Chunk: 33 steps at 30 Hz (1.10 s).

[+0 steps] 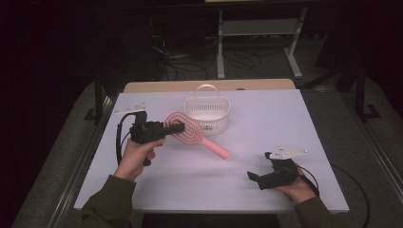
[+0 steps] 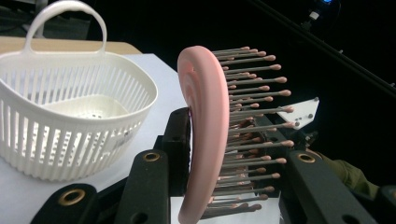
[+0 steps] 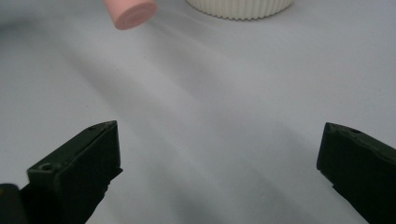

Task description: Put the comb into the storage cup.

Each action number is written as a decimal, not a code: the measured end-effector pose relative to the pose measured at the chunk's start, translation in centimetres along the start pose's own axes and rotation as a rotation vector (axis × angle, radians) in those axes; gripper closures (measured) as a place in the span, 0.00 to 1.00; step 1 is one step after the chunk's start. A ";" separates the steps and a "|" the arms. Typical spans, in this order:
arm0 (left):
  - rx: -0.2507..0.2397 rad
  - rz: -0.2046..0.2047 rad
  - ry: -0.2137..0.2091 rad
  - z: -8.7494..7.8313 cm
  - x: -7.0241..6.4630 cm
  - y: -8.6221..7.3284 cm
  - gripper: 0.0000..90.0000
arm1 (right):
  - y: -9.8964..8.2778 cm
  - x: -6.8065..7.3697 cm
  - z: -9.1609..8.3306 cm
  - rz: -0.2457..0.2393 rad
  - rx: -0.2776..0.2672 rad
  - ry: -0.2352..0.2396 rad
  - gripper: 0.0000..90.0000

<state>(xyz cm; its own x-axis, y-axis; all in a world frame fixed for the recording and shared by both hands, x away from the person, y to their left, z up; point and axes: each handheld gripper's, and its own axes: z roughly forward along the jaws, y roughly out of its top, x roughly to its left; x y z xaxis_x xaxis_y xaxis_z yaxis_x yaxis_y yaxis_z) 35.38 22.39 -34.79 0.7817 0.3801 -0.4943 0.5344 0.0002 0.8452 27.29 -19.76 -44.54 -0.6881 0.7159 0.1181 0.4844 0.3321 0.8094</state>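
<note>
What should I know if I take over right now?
Left gripper: shut on the pink hairbrush, gripping its head, bristles sideways; the handle end slants down toward the table.
Right gripper: open, holding nothing, low over the table's near right side.
White basket: upright just beyond the brush, nothing inside.
Done: brush gripped.
Left: probably carry the brush over the basket and drop it in.

Hairbrush (image 2: 208, 126): smooth matt pink plastic. Basket (image 2: 70, 116): glossy white slatted plastic.

high view: overhead, faces forward | gripper views: close, table-level | shared: basket (image 1: 207, 113), hairbrush (image 1: 190, 133)
</note>
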 end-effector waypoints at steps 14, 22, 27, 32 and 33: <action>-0.039 0.000 0.006 -0.4 0.5 1.8 0.72 | 0.1 0.0 0.0 -0.004 -0.007 -0.005 0.00; -0.049 0.006 0.004 0.0 0.7 2.8 0.72 | 0.2 0.1 0.0 -0.003 -0.006 0.000 0.00; -0.058 0.012 0.007 0.0 0.8 3.6 0.72 | 0.2 0.1 0.0 -0.004 -0.007 -0.001 0.00; -0.066 0.010 0.003 0.1 1.0 4.3 0.72 | 0.2 0.1 0.0 -0.004 -0.008 -0.004 0.00; -0.069 0.009 0.002 0.1 1.0 4.4 0.72 | 0.2 0.1 0.0 -0.004 -0.009 -0.004 0.00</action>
<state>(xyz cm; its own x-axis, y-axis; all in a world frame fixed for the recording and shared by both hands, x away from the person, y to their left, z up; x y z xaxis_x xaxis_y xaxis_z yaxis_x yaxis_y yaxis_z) 38.56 22.66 -31.55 0.7859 0.3822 -0.4861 0.5038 0.0600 0.8617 27.32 -19.68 -44.36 -0.6874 0.7175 0.1126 0.4772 0.3294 0.8147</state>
